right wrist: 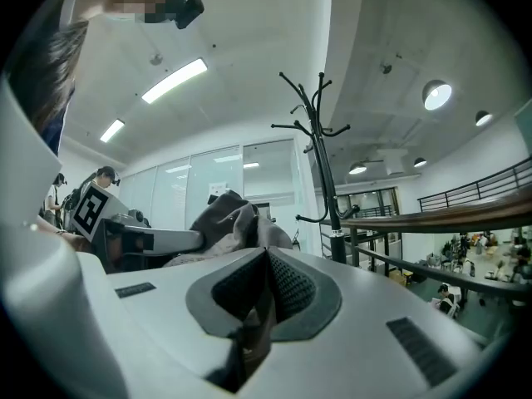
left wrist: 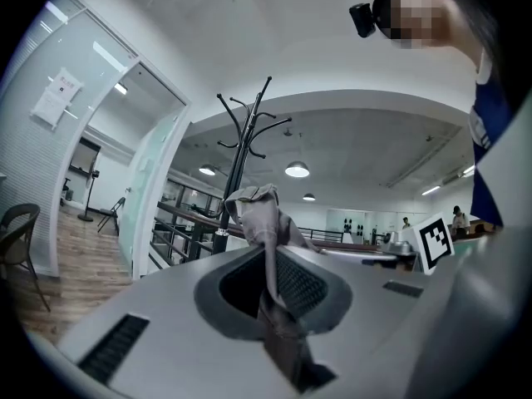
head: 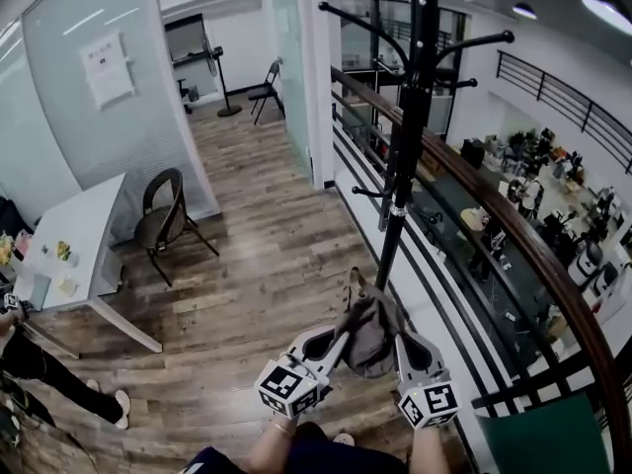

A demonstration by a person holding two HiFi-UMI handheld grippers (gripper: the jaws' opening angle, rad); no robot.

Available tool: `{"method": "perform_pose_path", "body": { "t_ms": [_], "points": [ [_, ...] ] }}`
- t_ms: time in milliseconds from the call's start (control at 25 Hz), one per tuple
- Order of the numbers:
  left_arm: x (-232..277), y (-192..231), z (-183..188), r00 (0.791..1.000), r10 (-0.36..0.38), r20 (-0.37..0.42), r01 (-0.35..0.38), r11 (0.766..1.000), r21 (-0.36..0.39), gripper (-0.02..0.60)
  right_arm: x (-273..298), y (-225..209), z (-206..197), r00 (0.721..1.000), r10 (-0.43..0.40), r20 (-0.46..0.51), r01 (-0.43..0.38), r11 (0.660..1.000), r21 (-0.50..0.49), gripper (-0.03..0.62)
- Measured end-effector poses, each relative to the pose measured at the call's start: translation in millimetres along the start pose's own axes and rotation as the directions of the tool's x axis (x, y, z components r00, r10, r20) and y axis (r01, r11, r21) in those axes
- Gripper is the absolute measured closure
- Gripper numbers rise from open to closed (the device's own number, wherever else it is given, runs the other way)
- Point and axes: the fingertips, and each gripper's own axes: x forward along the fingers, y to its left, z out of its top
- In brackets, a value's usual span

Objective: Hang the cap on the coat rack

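Observation:
A grey cap (head: 369, 330) hangs between my two grippers, low in the head view, just in front of the black coat rack (head: 407, 136). My left gripper (head: 343, 336) is shut on the cap's left edge; the cloth (left wrist: 264, 223) runs up out of the closed jaws. My right gripper (head: 399, 342) is shut on the cap's right edge, where the cap (right wrist: 226, 223) bulges beyond the jaws. The coat rack (left wrist: 241, 152) stands ahead of both grippers with its hooks (right wrist: 312, 115) well above the cap.
A curved wooden railing (head: 513, 235) with black bars runs behind the rack over a lower floor. A white table (head: 74, 245) and a chair (head: 166, 215) stand at the left. A person's leg (head: 59, 378) shows at the lower left. A glass partition (head: 296, 57) lies behind.

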Motion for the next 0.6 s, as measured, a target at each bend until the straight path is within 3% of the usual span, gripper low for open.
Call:
{"method": "perform_pose_path", "body": {
  "t_ms": [280, 600],
  "points": [
    [16.3, 18.6, 7.8, 1.0, -0.013, 0.019, 0.014, 0.999, -0.046, 0.554, 25.0, -12.2, 5.7, 1.0, 0.007, 0.014, -0.007, 1.0, 0.016, 0.576],
    [41.4, 71.9, 17.7, 1.0, 0.004, 0.027, -0.005, 1.0, 0.014, 0.552, 79.3, -19.5, 12.7, 0.999, -0.006, 0.042, 0.006, 1.0, -0.01, 0.576]
  ]
}}
